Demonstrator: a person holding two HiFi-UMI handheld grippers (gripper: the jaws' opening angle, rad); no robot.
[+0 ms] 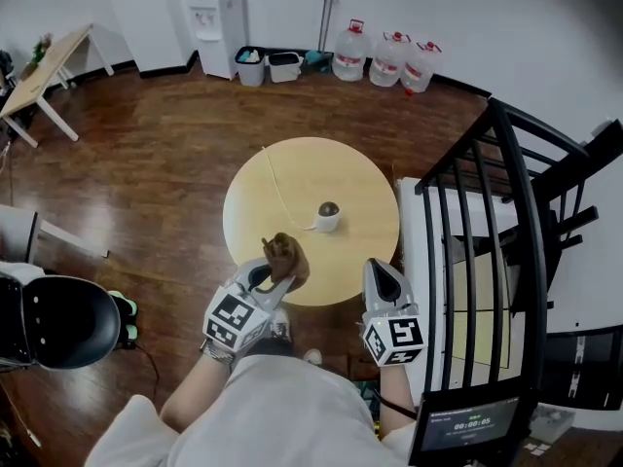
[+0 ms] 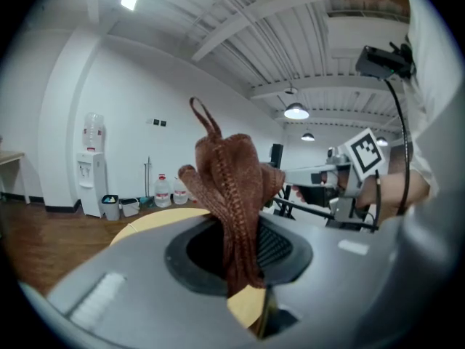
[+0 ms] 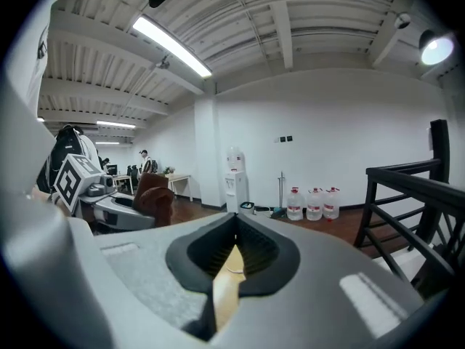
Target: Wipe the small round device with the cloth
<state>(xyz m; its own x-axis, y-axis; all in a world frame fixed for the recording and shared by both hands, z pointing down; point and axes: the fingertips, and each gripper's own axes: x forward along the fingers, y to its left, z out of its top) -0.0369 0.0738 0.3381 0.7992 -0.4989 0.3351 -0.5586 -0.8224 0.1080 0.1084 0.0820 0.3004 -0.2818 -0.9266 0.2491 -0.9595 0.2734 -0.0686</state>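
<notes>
One round table (image 1: 360, 178), one small round device (image 1: 328, 214), one brown cloth (image 1: 285, 257). At the far wall: three water jugs (image 1: 389, 58), two bins (image 1: 251, 67), one water dispenser (image 1: 219, 22). Far left, one desk (image 1: 44, 66); near left, one black chair (image 1: 58, 324).

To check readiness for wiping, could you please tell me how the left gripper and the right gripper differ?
The left gripper is shut on the cloth; the right gripper is shut on nothing. Cloth bunches above the left gripper's jaws; the right gripper's jaws meet bare. Both point toward the table.
</notes>
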